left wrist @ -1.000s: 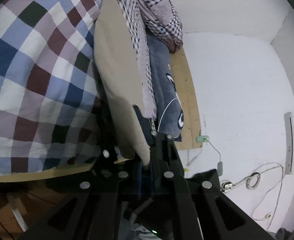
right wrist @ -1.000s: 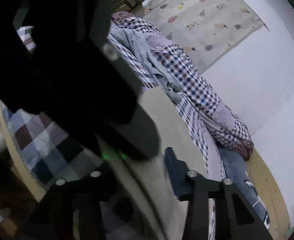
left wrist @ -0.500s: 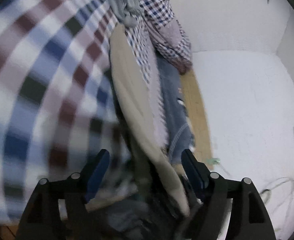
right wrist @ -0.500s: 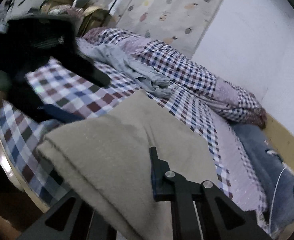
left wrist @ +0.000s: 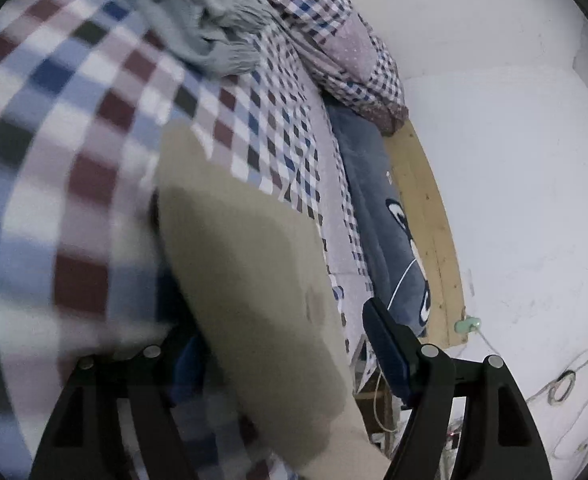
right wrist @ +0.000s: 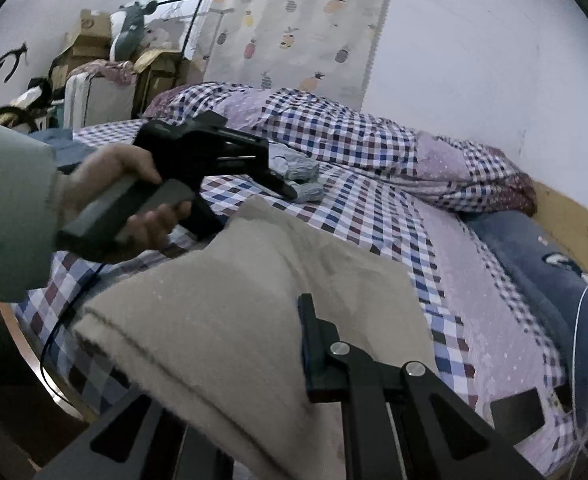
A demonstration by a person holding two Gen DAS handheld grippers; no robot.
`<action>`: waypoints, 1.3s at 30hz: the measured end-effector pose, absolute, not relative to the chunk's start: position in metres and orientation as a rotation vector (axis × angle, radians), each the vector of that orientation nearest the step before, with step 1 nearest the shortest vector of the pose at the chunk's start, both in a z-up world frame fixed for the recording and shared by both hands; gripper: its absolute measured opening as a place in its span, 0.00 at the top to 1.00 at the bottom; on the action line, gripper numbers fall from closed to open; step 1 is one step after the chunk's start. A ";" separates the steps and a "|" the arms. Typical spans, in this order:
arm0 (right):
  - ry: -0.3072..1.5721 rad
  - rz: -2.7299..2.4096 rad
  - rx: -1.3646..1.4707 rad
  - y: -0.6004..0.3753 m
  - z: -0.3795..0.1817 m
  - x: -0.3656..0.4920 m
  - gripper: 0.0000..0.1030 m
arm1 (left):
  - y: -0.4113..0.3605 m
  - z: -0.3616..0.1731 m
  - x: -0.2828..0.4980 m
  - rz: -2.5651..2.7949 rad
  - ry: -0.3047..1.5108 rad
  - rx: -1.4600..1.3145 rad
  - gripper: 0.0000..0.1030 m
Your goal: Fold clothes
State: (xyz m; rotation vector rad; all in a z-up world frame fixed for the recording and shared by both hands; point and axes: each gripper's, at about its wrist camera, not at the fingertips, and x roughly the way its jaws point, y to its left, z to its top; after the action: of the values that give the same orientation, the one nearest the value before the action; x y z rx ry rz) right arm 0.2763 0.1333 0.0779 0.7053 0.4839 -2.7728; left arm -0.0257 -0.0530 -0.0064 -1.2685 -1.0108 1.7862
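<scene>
A folded beige garment (right wrist: 229, 320) lies on the bed (right wrist: 374, 216), on its checked sheet near the front edge. The left hand-held gripper (left wrist: 281, 344) has its fingers spread apart, one on each side of the garment's near end; its left finger is blurred and partly hidden, so whether it touches the cloth is unclear. In the right wrist view a hand (right wrist: 121, 200) holds that gripper beyond the garment's far corner. The right hand-held gripper (right wrist: 221, 364) sits low over the garment; only its right finger (right wrist: 314, 352) shows clearly, pressed against the cloth, and I cannot tell how wide it stands. A grey garment (left wrist: 209, 28) lies crumpled further up the bed, beside a checked quilt (right wrist: 334, 128).
</scene>
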 end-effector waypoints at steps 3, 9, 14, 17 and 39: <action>0.455 -2.786 0.701 0.134 0.080 0.288 0.93 | -0.043 -0.007 -0.045 1.745 -0.987 -1.273 0.26; 0.431 -2.780 0.745 0.135 0.073 0.293 0.93 | -0.049 -0.014 -0.062 1.672 -1.038 -1.265 0.71; 0.439 -2.784 0.796 0.132 0.067 0.293 0.92 | -0.042 0.000 -0.062 1.718 -0.994 -1.233 0.80; 0.456 -2.795 0.835 0.127 0.063 0.298 0.90 | -0.032 0.022 -0.057 1.754 -0.942 -1.193 0.81; 0.493 -2.925 0.824 0.038 0.091 0.369 0.26 | 0.026 0.194 0.053 1.940 -0.467 -0.996 0.82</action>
State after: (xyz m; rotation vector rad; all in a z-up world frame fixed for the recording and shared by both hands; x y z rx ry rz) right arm 0.3693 0.0375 0.0915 0.8244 0.4934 -2.9246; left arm 0.0533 0.0263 0.1943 -0.9959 -0.4671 1.9399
